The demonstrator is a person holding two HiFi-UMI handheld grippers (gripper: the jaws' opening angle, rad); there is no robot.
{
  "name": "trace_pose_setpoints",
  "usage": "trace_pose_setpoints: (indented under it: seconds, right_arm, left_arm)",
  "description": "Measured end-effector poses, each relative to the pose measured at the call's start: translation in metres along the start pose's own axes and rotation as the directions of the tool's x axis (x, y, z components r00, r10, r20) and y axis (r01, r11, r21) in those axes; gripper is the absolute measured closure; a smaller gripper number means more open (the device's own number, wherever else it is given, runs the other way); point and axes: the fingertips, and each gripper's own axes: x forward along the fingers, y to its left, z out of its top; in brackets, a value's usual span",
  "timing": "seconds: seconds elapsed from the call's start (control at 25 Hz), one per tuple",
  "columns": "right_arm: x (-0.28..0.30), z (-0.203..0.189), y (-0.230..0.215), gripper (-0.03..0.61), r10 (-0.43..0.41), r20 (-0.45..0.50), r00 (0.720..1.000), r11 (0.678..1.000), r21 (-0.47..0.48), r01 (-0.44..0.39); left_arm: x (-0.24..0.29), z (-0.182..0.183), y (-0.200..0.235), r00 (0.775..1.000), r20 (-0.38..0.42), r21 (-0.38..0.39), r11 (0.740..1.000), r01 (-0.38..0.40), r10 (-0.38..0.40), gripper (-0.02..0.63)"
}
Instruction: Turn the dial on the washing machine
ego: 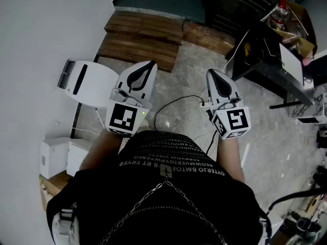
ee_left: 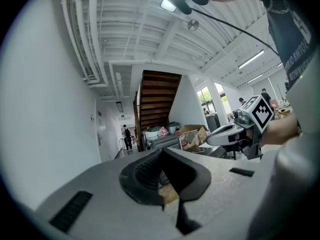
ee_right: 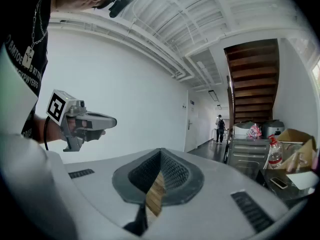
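White plastic claws, both held out over the grey floor point(ego: 184, 80) in front of the person, neither on anything. Left claw point(ego: 150, 64): pads pressed together at the tip, nothing between them; its own view point(ee_left: 161, 153) shows only floor through the slit below. Right claw point(ego: 210, 73): fully closed too, empty, with wood showing through the slit in its own view point(ee_right: 160, 154).

Dial not visible in any view. No washing machine can be made out for sure. A white unit point(ego: 84, 83) with a dark slot stands against the wall point(ego: 46, 29) to the left, near the left claw, and a white box point(ego: 53, 157) sits further back along the same wall. Cannot tell if either is the machine. Wooden steps point(ego: 143, 34) lie ahead, a cable point(ego: 179, 103) runs across the floor between the claws, and a dark table point(ego: 271, 60) stands well off to the right.

Handling, as a guess: the dial is likely a rigid plastic knob, light to turn but clicking stiffly, with a smooth rim that may slip. Not fragile. A claw must open first, then straddle the rim across its width and pinch firmly, twisting about the knob's axis. Finding the panel comes before any of that.
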Motion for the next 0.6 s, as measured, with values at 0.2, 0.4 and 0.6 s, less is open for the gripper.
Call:
trace_pose_setpoints:
  seconds: [0.2,0.4,0.6]
  right_arm:
    - [-0.024,-0.012,-0.001,0.583,0.015,0.0,1.0,1.0,0.022,-0.015]
    - [-0.036,-0.014,0.001,0.581,0.051,0.033,0.998,0.997,0.063,-0.053]
    - [-0.032,-0.024,0.006,0.581,0.045,0.011,0.999,0.996,0.071,-0.046]
  left_arm:
    - [-0.008,0.001,-0.025,1.0,-0.022,0.003,1.0,-0.014,0.014,0.607]
    - [-0.014,-0.001,-0.041,0.998,-0.047,0.008,1.0,-0.027,0.027,0.607]
    - [-0.02,-0.006,-0.039,0.998,-0.055,0.008,0.999,-0.037,0.037,0.607]
